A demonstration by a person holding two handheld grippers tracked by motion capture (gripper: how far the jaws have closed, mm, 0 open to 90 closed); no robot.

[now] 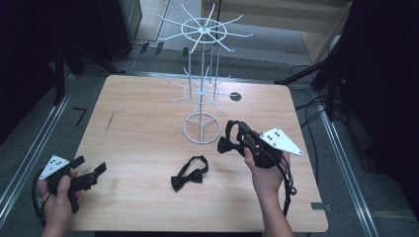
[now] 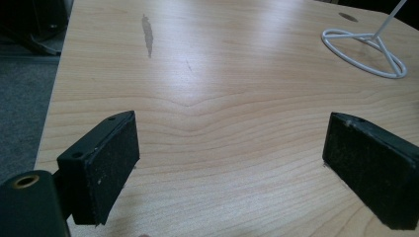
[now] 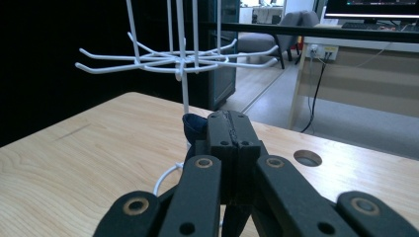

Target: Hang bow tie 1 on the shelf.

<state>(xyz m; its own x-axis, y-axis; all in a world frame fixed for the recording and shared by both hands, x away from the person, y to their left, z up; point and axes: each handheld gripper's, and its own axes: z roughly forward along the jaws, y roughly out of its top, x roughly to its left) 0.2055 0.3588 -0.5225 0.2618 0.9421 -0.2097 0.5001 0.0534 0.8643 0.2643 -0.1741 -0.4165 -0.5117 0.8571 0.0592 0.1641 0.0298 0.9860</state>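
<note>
A white wire rack (image 1: 201, 89) with two tiers of hooks stands at the back middle of the wooden table (image 1: 138, 128). My right gripper (image 1: 241, 134) is lifted just right of the rack's ring base, shut on a black bow tie (image 1: 227, 144) that hangs from its jaws. In the right gripper view the jaws (image 3: 230, 123) are pressed together, dark fabric (image 3: 194, 126) peeks out behind them, and the lower hooks (image 3: 178, 59) spread above. A second black bow tie (image 1: 189, 174) lies flat on the table in front of the rack. My left gripper (image 1: 91, 170) rests open at the table's near left corner, nothing between its pads (image 2: 111, 163).
The rack's ring base (image 2: 365, 49) lies far right in the left gripper view. A round cable hole (image 1: 235, 96) sits in the table behind the rack. A dark streak (image 1: 109, 122) marks the wood at the left. Black stands and cables surround the table.
</note>
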